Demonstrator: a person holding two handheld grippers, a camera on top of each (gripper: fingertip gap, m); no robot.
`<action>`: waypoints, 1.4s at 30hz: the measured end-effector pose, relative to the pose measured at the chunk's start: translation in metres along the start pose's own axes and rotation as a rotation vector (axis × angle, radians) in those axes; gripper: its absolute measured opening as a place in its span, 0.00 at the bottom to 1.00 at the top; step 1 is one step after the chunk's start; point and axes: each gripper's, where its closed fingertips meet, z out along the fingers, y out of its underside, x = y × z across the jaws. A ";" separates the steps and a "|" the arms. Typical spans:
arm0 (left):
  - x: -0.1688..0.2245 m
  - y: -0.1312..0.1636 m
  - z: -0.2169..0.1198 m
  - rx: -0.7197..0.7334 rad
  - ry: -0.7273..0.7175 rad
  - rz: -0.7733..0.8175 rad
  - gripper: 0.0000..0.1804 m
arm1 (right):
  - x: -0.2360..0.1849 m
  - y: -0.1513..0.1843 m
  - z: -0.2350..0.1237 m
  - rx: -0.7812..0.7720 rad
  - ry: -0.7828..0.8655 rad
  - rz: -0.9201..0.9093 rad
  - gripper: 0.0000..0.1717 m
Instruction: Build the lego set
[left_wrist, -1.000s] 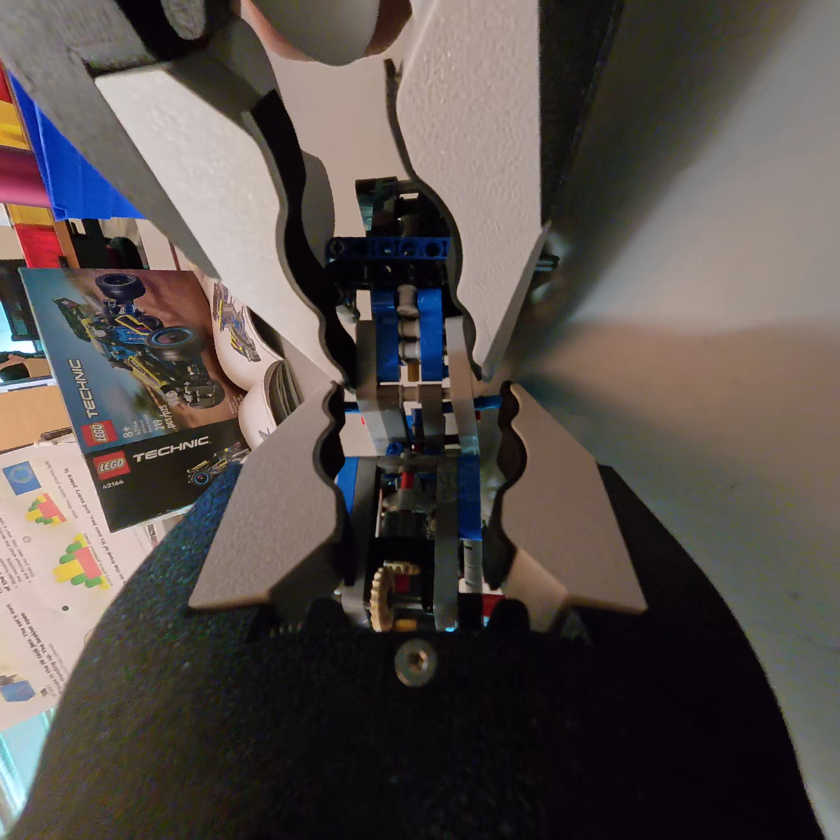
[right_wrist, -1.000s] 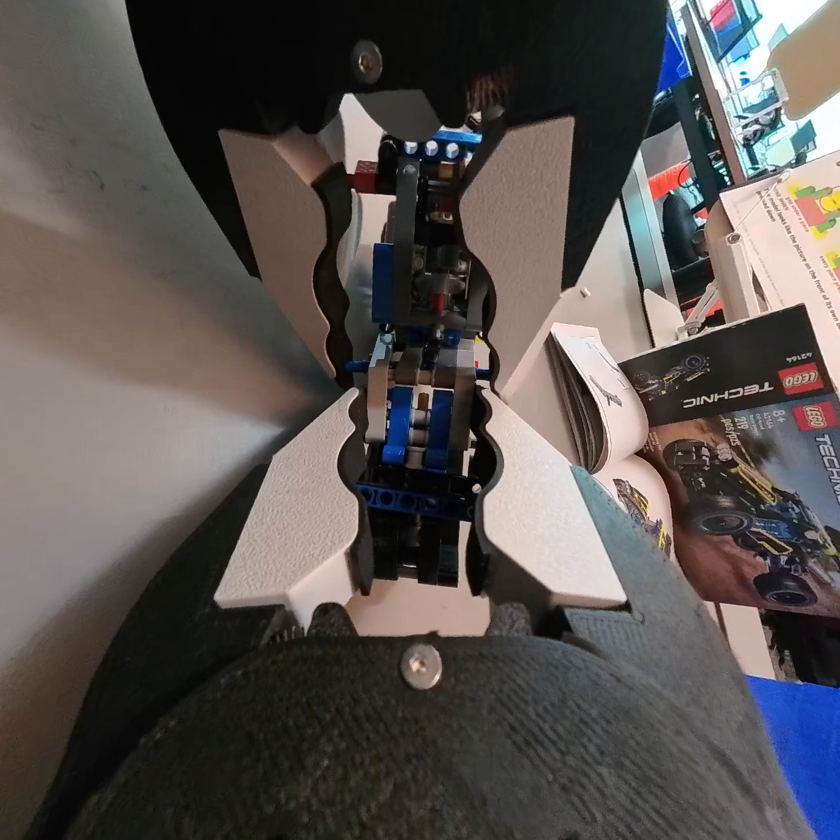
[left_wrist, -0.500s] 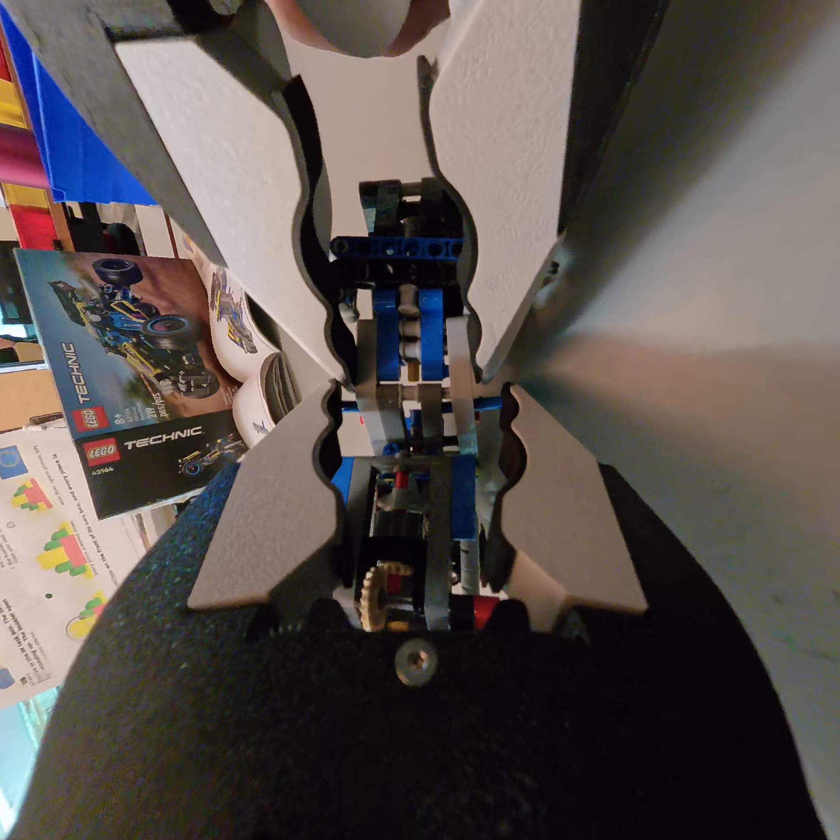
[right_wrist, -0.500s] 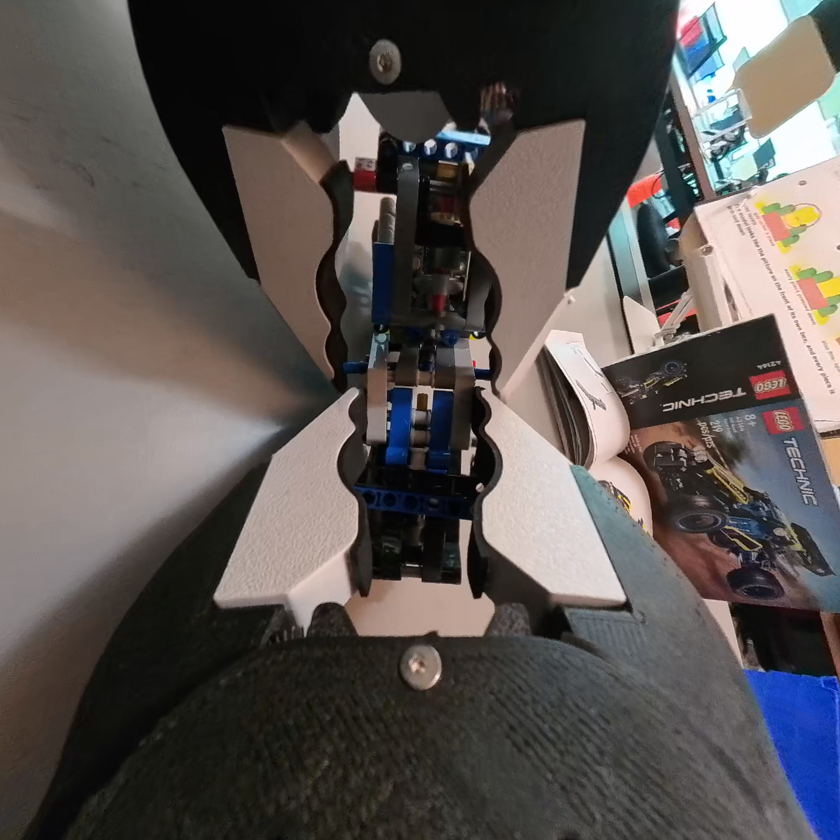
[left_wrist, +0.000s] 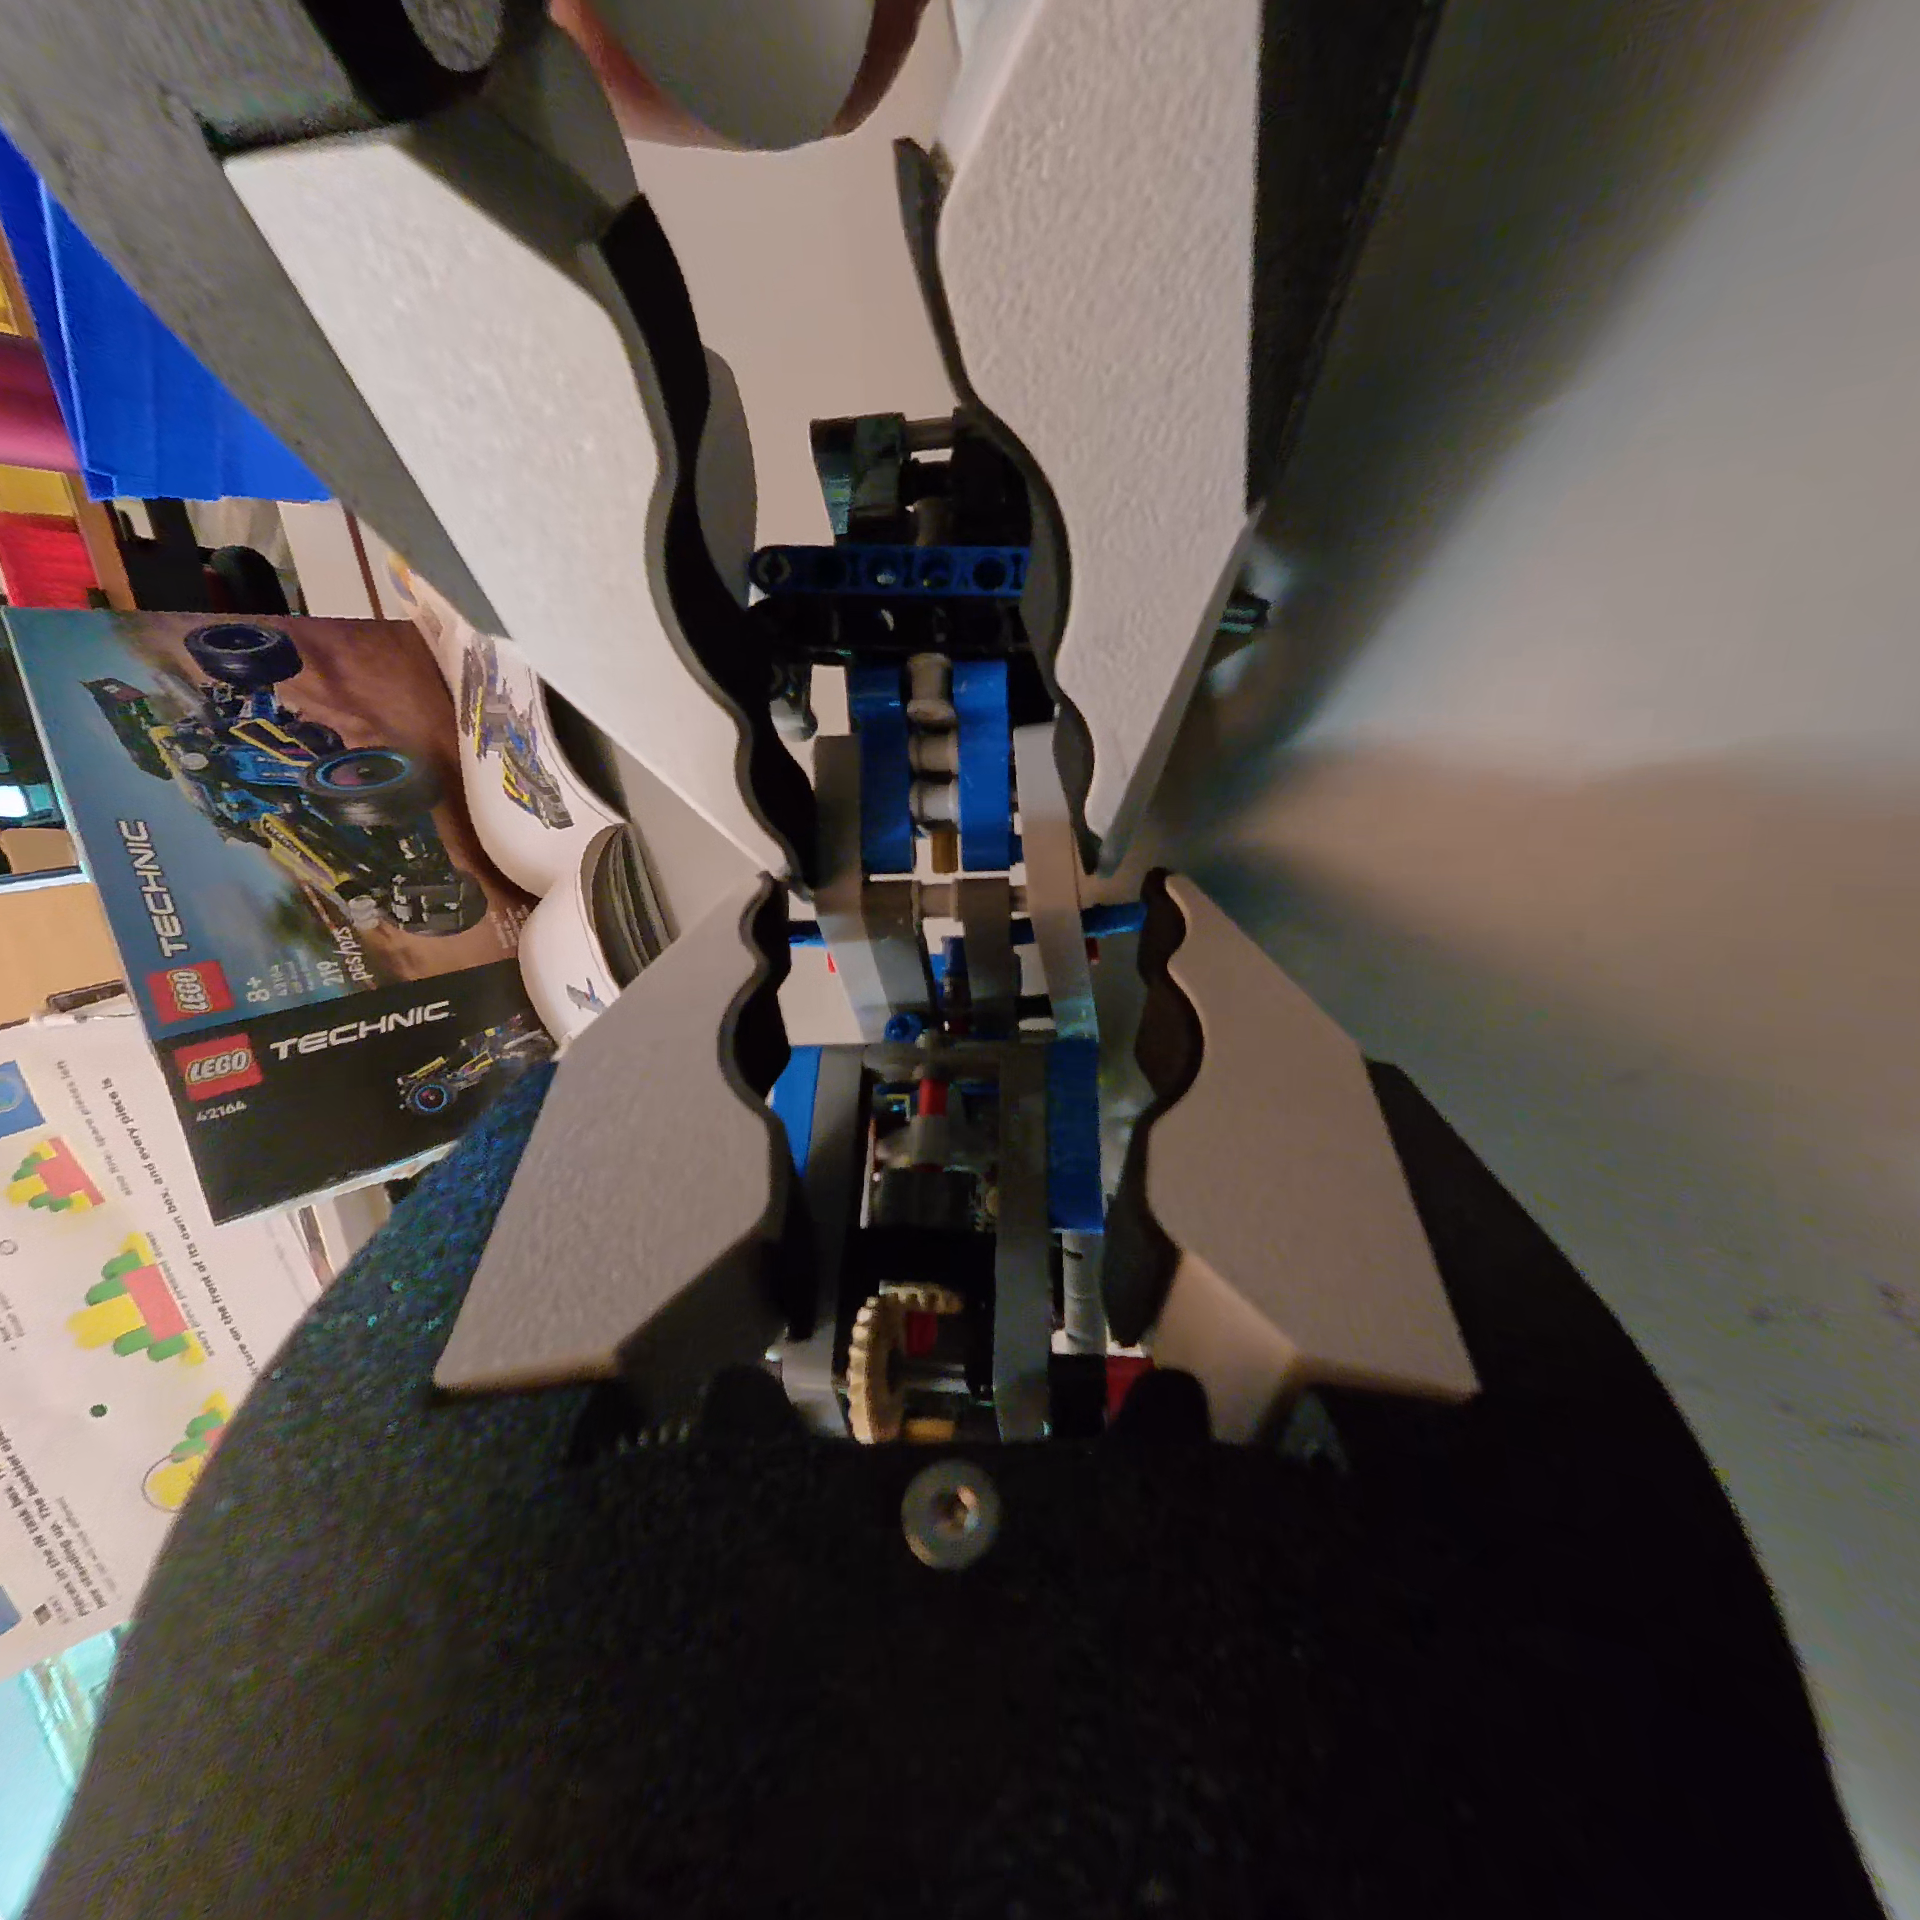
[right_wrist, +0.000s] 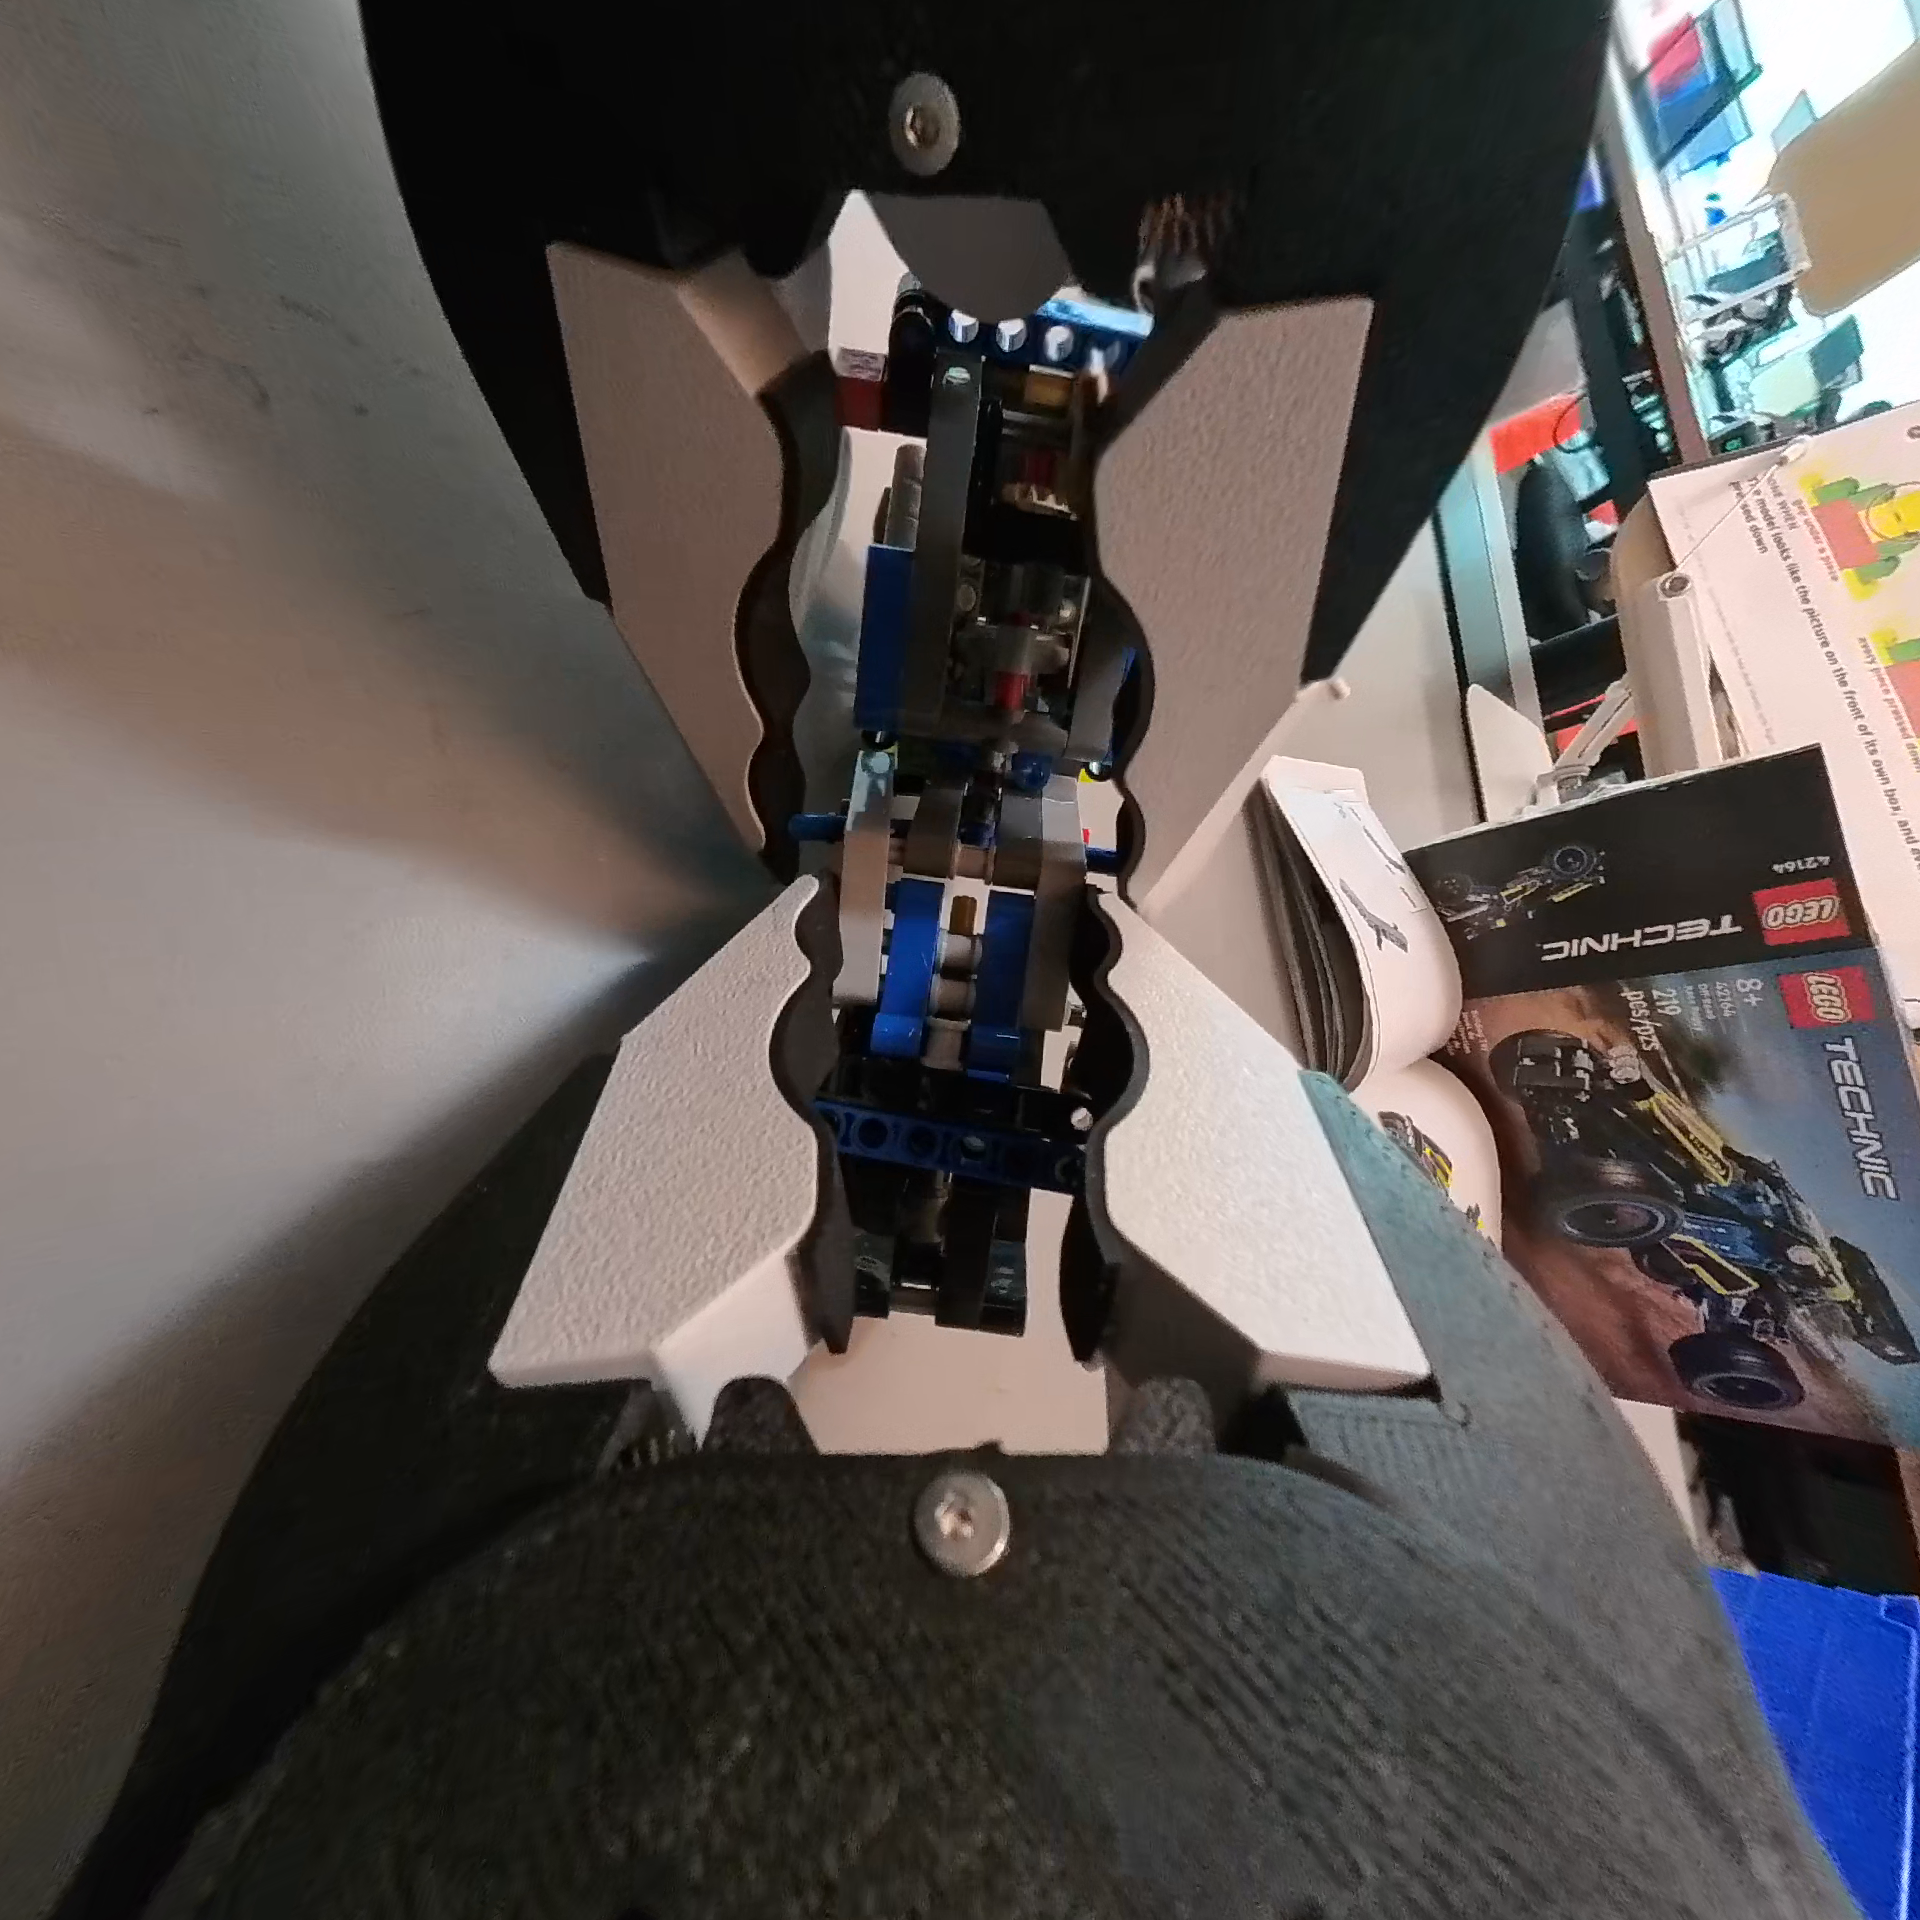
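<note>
A blue, grey and black brick-built vehicle chassis (left_wrist: 935, 935) hangs between my two grippers, which face each other tip to tip. My left gripper (left_wrist: 961, 909) is shut on the rear half, where a tan gear (left_wrist: 878, 1361) sits near its palm. Its pads (left_wrist: 753, 1060) lie along the blue side panels. My right gripper (right_wrist: 956, 914) is shut on the front half, with its pads (right_wrist: 816, 1039) pressing on the ends of a blue holed beam (right_wrist: 951, 1127). Each gripper also shows at the top of the other's view: the right one (left_wrist: 925, 862) and the left one (right_wrist: 951, 852).
A toy set box (left_wrist: 281, 894) with a picture of a buggy stands beside an open instruction booklet (left_wrist: 561, 831); both also show in the right wrist view, the box (right_wrist: 1683, 1122) and the booklet (right_wrist: 1340, 935). A printed sheet (left_wrist: 94, 1299) and blue bins (left_wrist: 125, 364) lie beyond. A pale surface (left_wrist: 1610, 727) fills the other side. My left and right fingertips are right by each other.
Both grippers keep their hold on the chassis. The pair has tilted slightly, so the box and booklet have shifted a little in both views.
</note>
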 end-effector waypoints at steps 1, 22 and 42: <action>0.000 0.000 0.000 0.004 0.002 -0.006 0.36 | 0.000 0.000 0.000 -0.003 -0.004 -0.005 0.25; -0.001 0.000 0.004 -0.068 -0.027 -0.044 0.37 | 0.000 0.005 -0.007 0.104 -0.059 -0.011 0.25; -0.003 0.008 -0.005 -0.139 -0.037 -0.089 0.26 | 0.001 0.005 -0.005 0.105 -0.042 0.001 0.25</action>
